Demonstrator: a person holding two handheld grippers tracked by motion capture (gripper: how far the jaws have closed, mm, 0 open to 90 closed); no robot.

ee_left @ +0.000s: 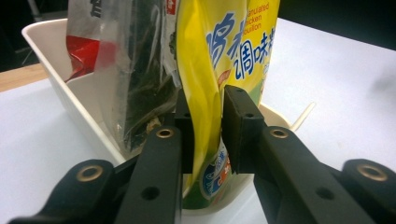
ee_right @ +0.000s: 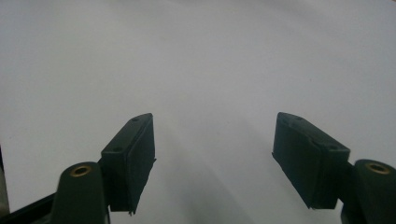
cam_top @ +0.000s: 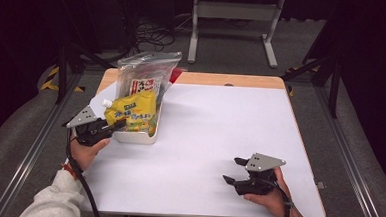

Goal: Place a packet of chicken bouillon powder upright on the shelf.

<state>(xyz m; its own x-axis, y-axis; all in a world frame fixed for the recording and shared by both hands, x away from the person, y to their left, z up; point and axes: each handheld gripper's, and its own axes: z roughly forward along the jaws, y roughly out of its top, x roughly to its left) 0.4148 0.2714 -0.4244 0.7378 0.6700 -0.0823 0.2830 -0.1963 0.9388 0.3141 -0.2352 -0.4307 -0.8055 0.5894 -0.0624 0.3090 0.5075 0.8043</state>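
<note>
The yellow seasoning pouch (cam_top: 133, 111) stood in the white rectangular tray (cam_top: 135, 137), leaning toward the tray's left side with its white spout cap (cam_top: 107, 103) projecting past the tray's left rim. In the left gripper view, the pouch (ee_left: 219, 51) carried blue characters and partial print reading "chicken bouillon", and its lower edge sat inside the tray (ee_left: 56, 60). The left gripper (cam_top: 116, 126) was positioned at the tray's left front corner, and its two black jaws were clamped on the lower part of the pouch, one pad on each face, with the pouch film creased between them. Behind the pouch, in the same tray, a clear plastic bag (cam_top: 148, 68) stood upright and rose above the tray's far rim; it held a dark packet with a red and white label (cam_top: 146, 85). In the left gripper view the bag (ee_left: 135, 60) sat just beside the pouch, touching it. The tray rested at the left rear of the white tabletop (cam_top: 220, 130), which had a wooden strip (cam_top: 232, 80) along its far edge. The right gripper (cam_top: 235, 171) was held well apart from the tray, near the table's front right area, with its jaws spread apart and nothing between them. In the right gripper view, the separated jaws framed bare white tabletop (ee_right: 210, 70). A white metal frame (cam_top: 234, 13) stood on the floor beyond the table.
</note>
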